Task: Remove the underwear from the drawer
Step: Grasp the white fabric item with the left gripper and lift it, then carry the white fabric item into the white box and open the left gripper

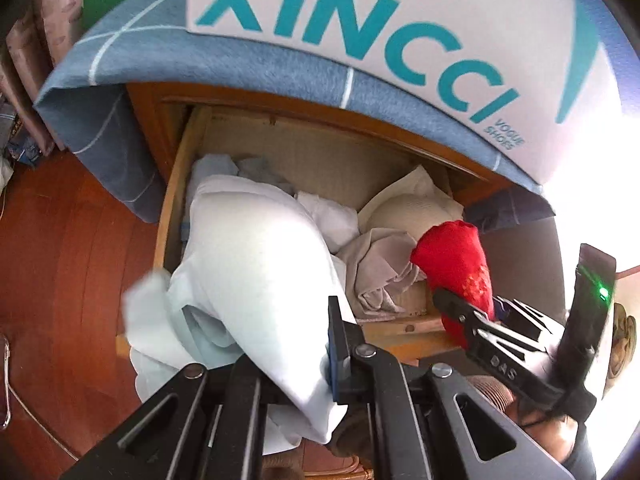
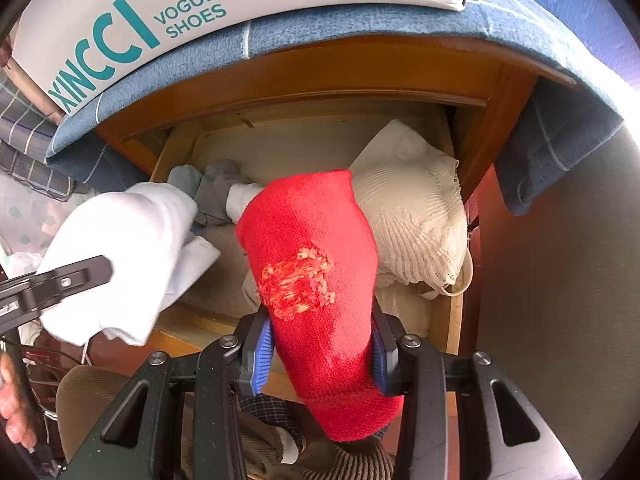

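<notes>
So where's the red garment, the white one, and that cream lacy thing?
red garment (image 2: 316, 280), right wrist view: its middle, by the embroidered patch.
white garment (image 1: 256, 272), left wrist view: the broad smooth fold above the drawer.
cream lacy garment (image 2: 416, 224), right wrist view: the ribbed mound in the drawer's right side.

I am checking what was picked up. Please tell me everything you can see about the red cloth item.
The red cloth item looks knitted, with an orange embroidered patch on its front. It is bunched into a thick roll and stands roughly upright over the open drawer. The right gripper is shut on its lower part, blue pads pressing both sides. Its lower end hangs below the jaws. What garment it is cannot be told.
</notes>
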